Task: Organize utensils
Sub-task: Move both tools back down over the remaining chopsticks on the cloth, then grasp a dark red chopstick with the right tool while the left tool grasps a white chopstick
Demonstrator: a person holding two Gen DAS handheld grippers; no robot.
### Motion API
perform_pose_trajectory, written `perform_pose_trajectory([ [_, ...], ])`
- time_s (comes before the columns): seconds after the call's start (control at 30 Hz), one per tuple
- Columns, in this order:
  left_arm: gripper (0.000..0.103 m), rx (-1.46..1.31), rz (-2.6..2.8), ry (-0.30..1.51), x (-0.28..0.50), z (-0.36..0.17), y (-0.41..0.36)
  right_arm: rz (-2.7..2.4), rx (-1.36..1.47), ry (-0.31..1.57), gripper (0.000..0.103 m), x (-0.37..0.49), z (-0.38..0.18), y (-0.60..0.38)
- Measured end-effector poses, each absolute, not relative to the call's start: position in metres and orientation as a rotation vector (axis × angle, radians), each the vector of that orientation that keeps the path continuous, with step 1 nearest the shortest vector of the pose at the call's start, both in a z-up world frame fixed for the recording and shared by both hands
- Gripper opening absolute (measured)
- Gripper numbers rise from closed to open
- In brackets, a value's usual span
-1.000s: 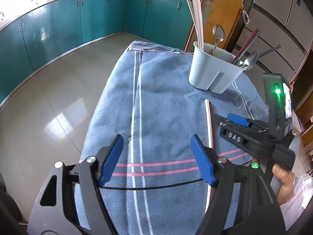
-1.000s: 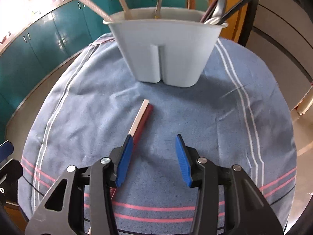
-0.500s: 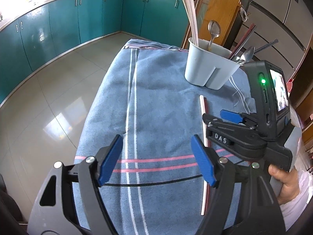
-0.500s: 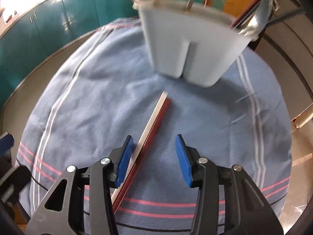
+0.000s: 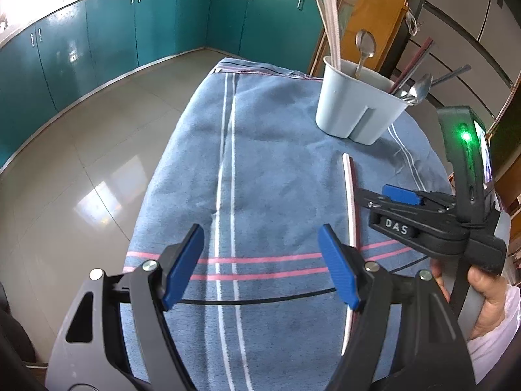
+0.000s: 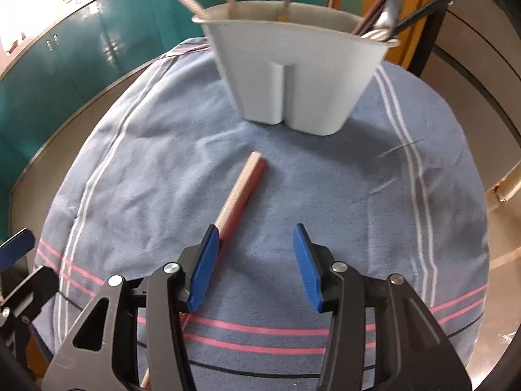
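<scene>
A pale grey plastic utensil holder with a vertical groove down its front wall [image 5: 355, 114] stands upright at the far end of a blue cloth with white and pink stripes [image 5: 276, 169] that covers the table. In the left wrist view the holder contains two pale chopsticks [image 5: 330, 22] leaning at its left side, one steel spoon standing bowl-up [image 5: 364, 47] near the middle, and, at its right side, a dark red chopstick pair [image 5: 412, 65], a second steel spoon [image 5: 420, 86] and one dark metal rod-like handle [image 5: 451, 75]; the exact count in this right-hand cluster cannot be confirmed. Two loose chopsticks, one pale and one dark red, lie side by side and touching on the cloth [image 6: 242, 192], short of the holder and pointing toward it. The left gripper [image 5: 260, 264] hangs released above the pink stripes, its two blue pads spread wide with nothing between them. The right gripper [image 6: 252, 260] is likewise released and empty; its left blue pad [image 6: 203, 268] sits directly over the near part of the loose chopstick pair, though contact cannot be determined. The left wrist view alone shows the right gripper from the side, with its green indicator light [image 5: 466, 136], the lettering "DAS" and the person's hand [image 5: 485, 296] on the handle, plus the teal kitchen cabinets [image 5: 97, 42] and tiled floor. The right wrist view alone shows the holder's front wall close up, with its contents cropped and blurred.
</scene>
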State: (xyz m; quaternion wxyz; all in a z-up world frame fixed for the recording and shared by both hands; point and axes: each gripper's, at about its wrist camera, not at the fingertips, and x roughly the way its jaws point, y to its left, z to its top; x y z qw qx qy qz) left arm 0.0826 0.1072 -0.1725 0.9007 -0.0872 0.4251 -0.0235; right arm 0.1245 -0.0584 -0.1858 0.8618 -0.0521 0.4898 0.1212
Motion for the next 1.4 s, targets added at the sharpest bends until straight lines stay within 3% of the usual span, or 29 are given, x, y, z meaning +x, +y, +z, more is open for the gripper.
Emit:
perform_pose_trajectory([
  [0.4, 0.073, -0.182, -0.042, 0.889, 0.082, -0.176, 0.11, 0.248, -0.108, 1.065, 0.052, 0.123, -0.182, -0.069],
  [0.67, 0.073, -0.174, -0.059, 0.88, 0.077, -0.173, 0.105, 0.162, -0.137, 1.095, 0.061, 0.135, -0.185, -0.061],
  [1.03, 0.074, -0.182, -0.063, 0.894, 0.078, -0.178, 0.106, 0.119, -0.088, 1.092, 0.06, 0.163, -0.195, -0.077],
  [1.4, 0.074, -0.202, 0.0, 0.897, 0.077, -0.18, 0.125, 0.451, -0.108, 1.088, 0.058, 0.145, -0.193, -0.022],
])
